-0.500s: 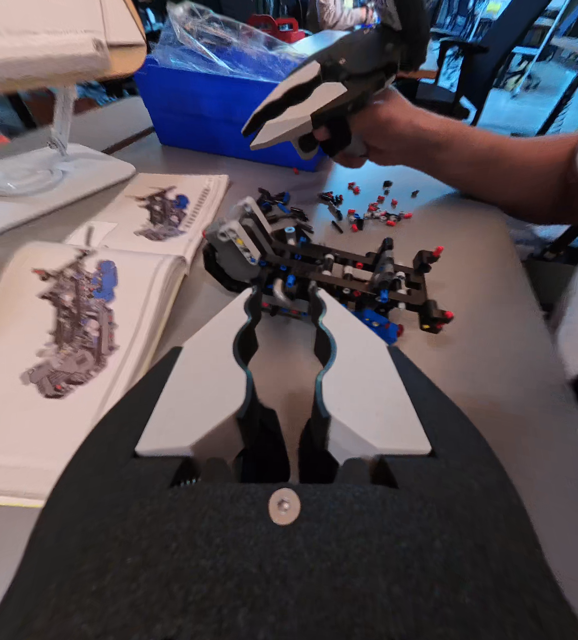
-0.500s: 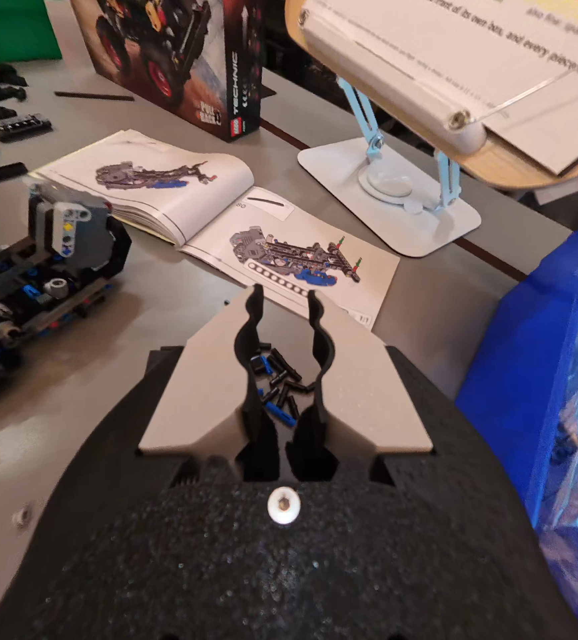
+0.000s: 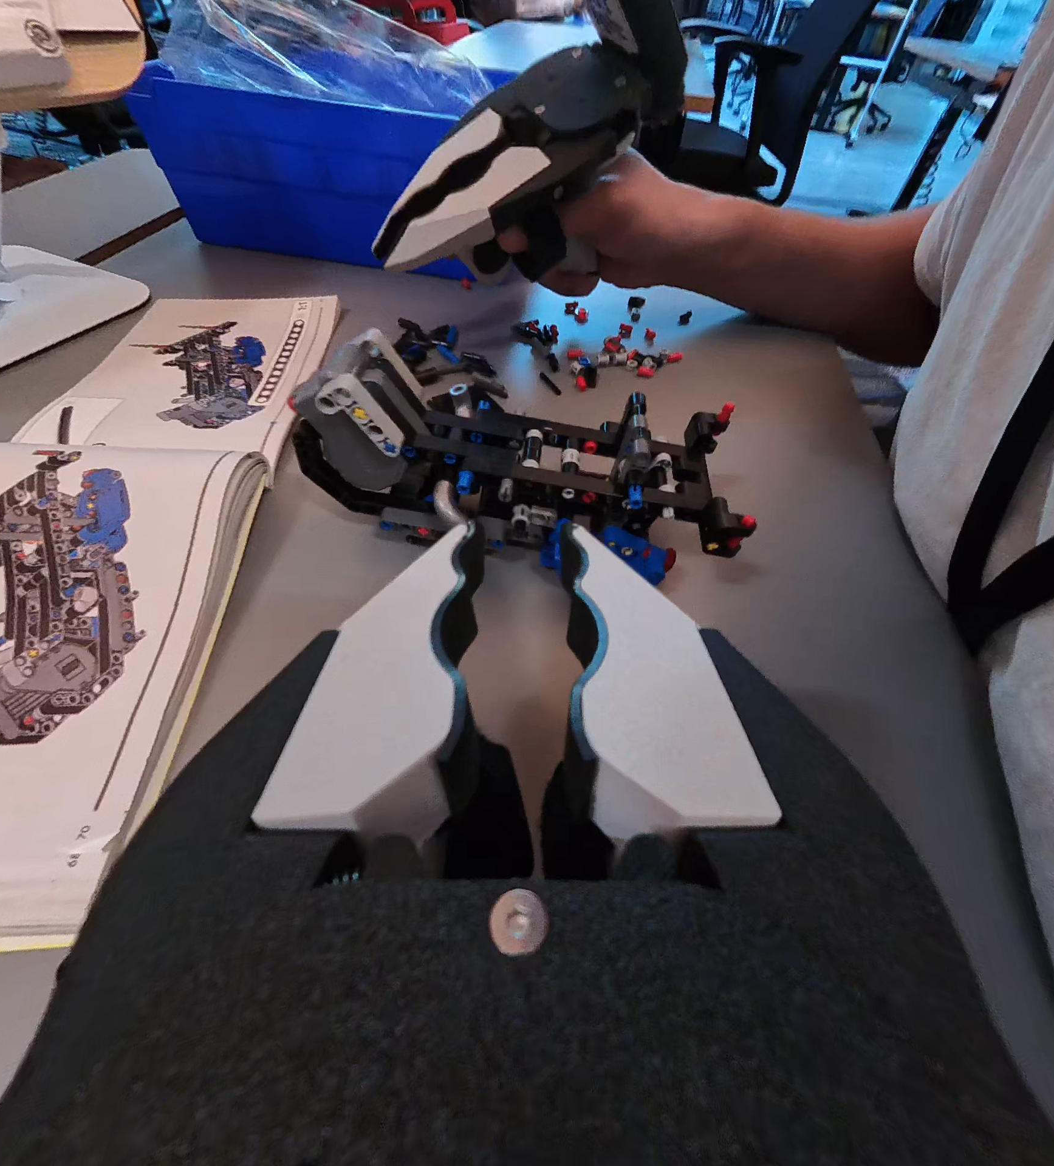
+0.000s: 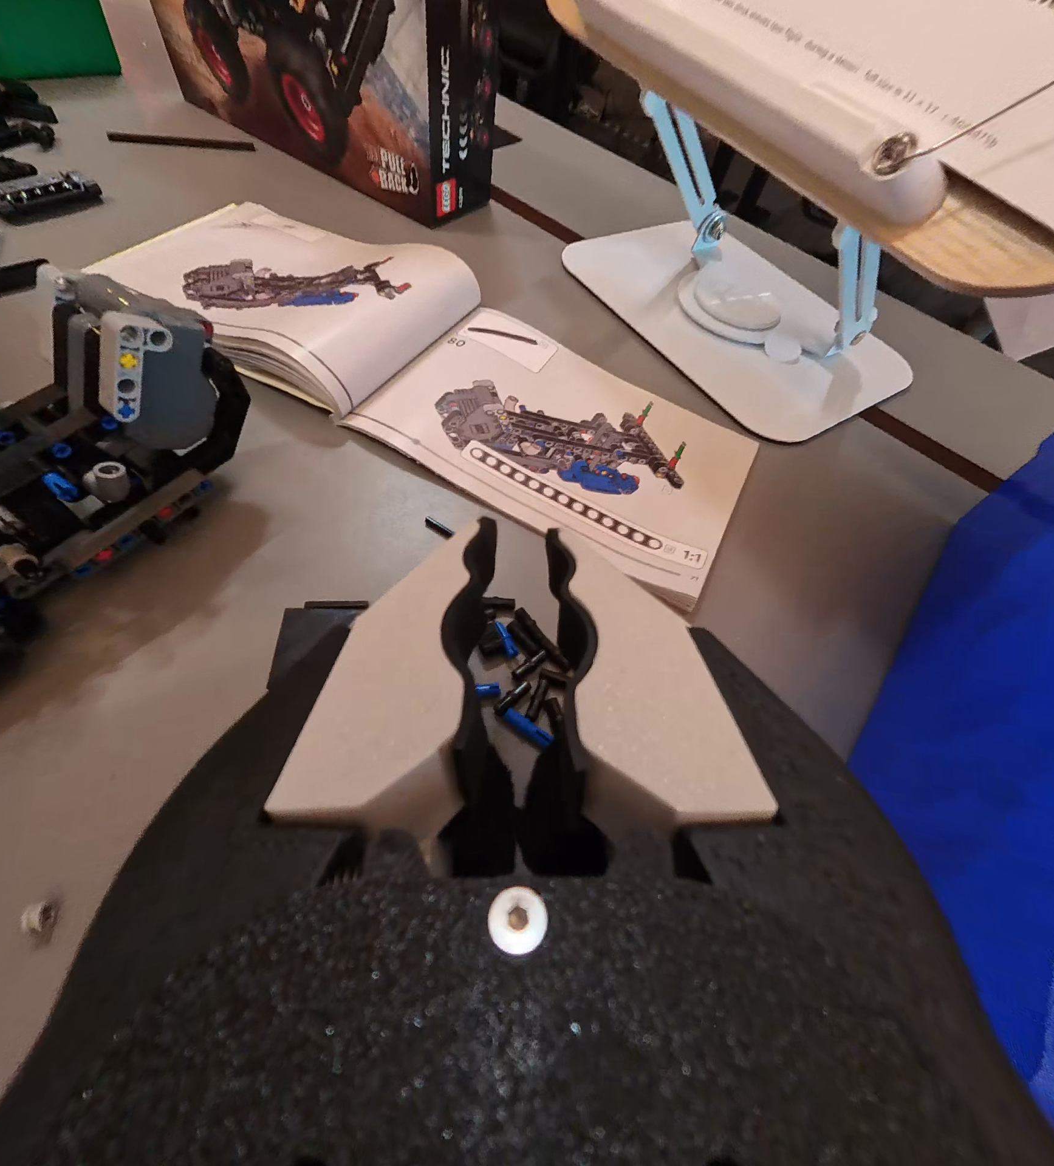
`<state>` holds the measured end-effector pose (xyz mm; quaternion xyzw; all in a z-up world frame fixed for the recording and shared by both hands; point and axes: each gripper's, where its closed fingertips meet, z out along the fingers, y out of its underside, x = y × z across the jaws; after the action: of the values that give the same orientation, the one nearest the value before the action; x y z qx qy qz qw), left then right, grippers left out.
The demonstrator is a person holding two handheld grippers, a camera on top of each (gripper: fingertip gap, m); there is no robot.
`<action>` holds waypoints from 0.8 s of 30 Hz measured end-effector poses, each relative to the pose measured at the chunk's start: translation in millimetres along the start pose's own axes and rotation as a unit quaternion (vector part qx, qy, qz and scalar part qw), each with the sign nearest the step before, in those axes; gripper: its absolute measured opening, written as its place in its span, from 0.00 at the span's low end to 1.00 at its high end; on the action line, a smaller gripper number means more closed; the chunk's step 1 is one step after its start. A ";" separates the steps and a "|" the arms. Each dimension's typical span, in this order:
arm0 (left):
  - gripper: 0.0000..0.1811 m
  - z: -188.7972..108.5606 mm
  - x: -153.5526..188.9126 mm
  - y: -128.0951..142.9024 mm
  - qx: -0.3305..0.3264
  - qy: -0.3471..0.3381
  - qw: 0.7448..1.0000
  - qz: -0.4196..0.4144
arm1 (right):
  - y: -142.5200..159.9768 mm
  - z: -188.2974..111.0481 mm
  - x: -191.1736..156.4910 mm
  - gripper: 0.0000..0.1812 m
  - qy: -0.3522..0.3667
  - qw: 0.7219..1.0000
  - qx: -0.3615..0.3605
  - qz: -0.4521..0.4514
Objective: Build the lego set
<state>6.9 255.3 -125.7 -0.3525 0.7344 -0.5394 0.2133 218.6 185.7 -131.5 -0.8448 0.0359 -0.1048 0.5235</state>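
Lego chassis (image 3: 530, 467), one, lies beside one manual (image 3: 88, 568); left claw (image 3: 521, 536) and right claw (image 4: 516, 536) both gape empty.

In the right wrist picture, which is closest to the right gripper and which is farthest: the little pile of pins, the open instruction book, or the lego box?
From the right gripper:
1. Pile of pins, on the table, seen between its fingers.
2. Instruction book, just ahead, open on the table.
3. Lego box, standing behind the book, at the back left.
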 end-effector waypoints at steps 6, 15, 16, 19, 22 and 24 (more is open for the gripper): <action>0.12 1.3 3.0 6.1 -0.019 -0.010 0.999 0.029 | -4.9 -2.7 -7.0 0.09 -0.001 1.000 0.004 -0.022; 0.12 -0.1 7.4 17.4 -0.050 -0.005 0.998 0.041 | -24.1 -15.6 -32.1 0.10 -0.023 0.996 0.040 -0.072; 0.13 0.6 10.4 19.6 -0.057 -0.003 0.997 0.052 | -27.3 -18.1 -41.4 0.10 -0.036 0.994 0.048 -0.089; 0.13 4.7 22.7 28.3 -0.082 0.000 0.990 0.113 | -30.0 -30.0 -93.3 0.13 -0.117 0.984 0.046 -0.124; 0.15 10.1 29.9 39.0 -0.113 -0.015 0.977 0.182 | -39.6 -56.8 -156.3 0.13 -0.188 0.971 0.073 -0.129; 0.16 13.6 33.5 40.3 -0.118 -0.040 0.963 0.239 | -37.9 -72.6 -194.2 0.13 -0.231 0.963 0.082 -0.116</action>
<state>-17.4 228.3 -165.9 -0.2111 0.8466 -0.3672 0.3222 11.7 172.1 -93.6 -0.7989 -0.1926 0.0307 0.5690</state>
